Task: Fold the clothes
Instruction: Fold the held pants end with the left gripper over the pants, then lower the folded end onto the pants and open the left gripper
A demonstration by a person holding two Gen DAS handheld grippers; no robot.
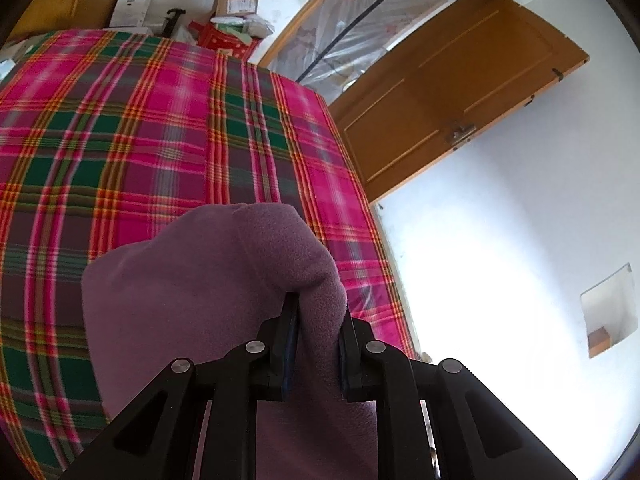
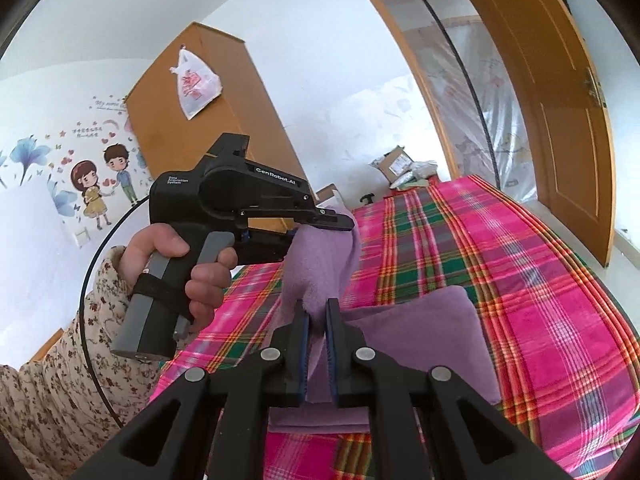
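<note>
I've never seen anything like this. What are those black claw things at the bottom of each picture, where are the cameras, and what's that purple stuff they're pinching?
There is no robot here. A person holds a hand-operated two-finger gripper in each hand, and each carries a wide-angle camera looking along its fingers. One picture comes from the left gripper, the other from the right gripper. In the right gripper's view you also see the person's hand squeezing the left tool's handle. Both grippers are clamped on a purple fleece cloth, lifting part of it while the rest lies on a bed with a pink and green plaid cover. They are folding it.
</note>
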